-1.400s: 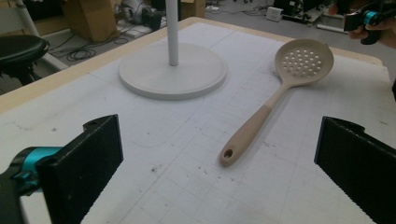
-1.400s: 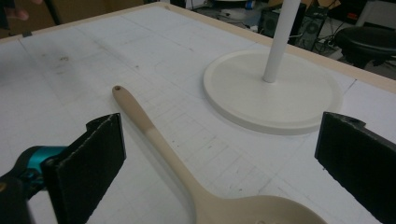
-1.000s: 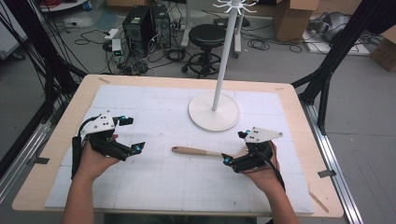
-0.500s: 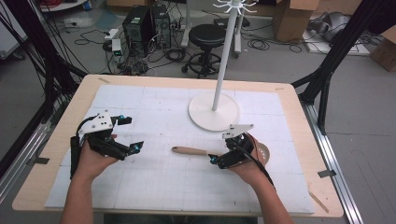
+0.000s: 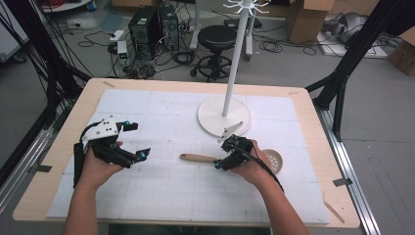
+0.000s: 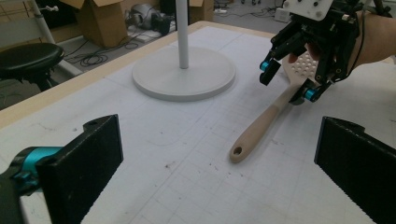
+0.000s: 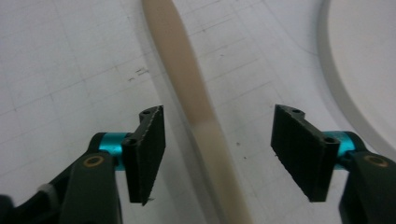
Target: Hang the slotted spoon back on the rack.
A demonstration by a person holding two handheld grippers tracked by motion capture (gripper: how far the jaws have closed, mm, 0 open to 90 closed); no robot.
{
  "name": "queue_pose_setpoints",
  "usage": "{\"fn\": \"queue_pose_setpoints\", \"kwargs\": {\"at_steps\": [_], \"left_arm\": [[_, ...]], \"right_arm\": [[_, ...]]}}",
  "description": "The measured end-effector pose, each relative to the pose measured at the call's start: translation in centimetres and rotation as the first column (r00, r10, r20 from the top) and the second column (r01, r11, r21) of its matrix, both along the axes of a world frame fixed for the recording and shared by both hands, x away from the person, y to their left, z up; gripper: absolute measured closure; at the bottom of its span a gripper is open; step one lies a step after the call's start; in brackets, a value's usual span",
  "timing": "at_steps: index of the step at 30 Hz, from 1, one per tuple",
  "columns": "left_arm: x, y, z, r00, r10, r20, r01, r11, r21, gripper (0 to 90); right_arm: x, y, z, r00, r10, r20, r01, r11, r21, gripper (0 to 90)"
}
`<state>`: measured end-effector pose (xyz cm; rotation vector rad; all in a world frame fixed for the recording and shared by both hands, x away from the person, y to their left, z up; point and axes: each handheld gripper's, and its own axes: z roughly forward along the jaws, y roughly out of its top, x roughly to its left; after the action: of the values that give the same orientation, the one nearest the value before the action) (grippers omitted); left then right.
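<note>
Reaching: the right gripper (image 5: 226,157) is poised over the wooden handle of a slotted spoon (image 5: 198,157), so the step in hand looks like a grasp about to be made.
Right jaws: apart, one on each side of the handle in the right gripper view (image 7: 217,156), with clear gaps on both sides and nothing yet pinched.
Spoon: lying flat on the white mat (image 5: 161,188) near the middle of the bench, handle end with its hanging hole pointing toward the bench's left edge, perforated bowl toward the right edge and partly hidden under the right hand (image 5: 254,169).
Left gripper: held over the left part of the mat (image 5: 132,142), well apart from the spoon; its jaws stand wide apart and hold nothing, as its own view (image 6: 219,163) shows.
Stand: a white pole on a round base (image 5: 215,115) sits toward the far edge, just beyond the right gripper.
Next move, as a judgement: lower until the pads bracket the handle squarely, then close; the handle is narrow and rounded, so an off-centre pinch could roll it aside.
Contact: whether the right jaw tips touch the mat cannot be told.
</note>
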<state>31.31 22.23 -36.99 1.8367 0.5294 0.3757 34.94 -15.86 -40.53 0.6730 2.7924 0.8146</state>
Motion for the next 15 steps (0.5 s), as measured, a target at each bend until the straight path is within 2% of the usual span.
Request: {"fn": "queue_pose_setpoints", "kwargs": {"at_steps": [1, 2, 6, 9, 12, 15], "left_arm": [[0.0, 0.0, 0.0, 1.0, 0.0, 0.0, 0.0, 1.0, 0.001, 1.7], [0.0, 0.0, 0.0, 1.0, -0.001, -0.002, 0.001, 1.0, 0.0, 1.7], [0.1, 0.0, -0.1, 1.0, -0.003, -0.003, 0.003, 1.0, 0.005, 1.7], [0.1, 0.0, -0.1, 1.0, -0.003, -0.007, 0.003, 1.0, 0.006, 1.7], [0.1, -0.1, -0.2, 1.0, -0.001, -0.007, 0.001, 1.0, 0.008, 1.6], [0.1, -0.1, -0.2, 1.0, 0.001, -0.006, -0.001, 1.0, 0.009, 1.6]], "right_arm": [[0.3, 0.4, -0.2, 0.9997, 0.008, -0.023, -0.008, 0.9998, -0.019, 41.4], [0.3, 0.4, -0.2, 0.9997, 0.008, -0.023, -0.008, 0.9998, -0.019, 41.4], [0.8, 0.6, -0.6, 0.9972, 0.01, -0.075, -0.014, 0.9984, -0.055, 45.5], [1.0, 1.0, -1.0, 0.995, 0.027, -0.097, -0.035, 0.9961, -0.081, 48.5], [1.3, 1.5, -1.5, 0.9923, 0.056, -0.111, -0.07, 0.9897, -0.125, 52.4], [1.5, 1.6, -1.3, 0.9919, 0.039, -0.121, -0.056, 0.9886, -0.14, 59.3]]}}
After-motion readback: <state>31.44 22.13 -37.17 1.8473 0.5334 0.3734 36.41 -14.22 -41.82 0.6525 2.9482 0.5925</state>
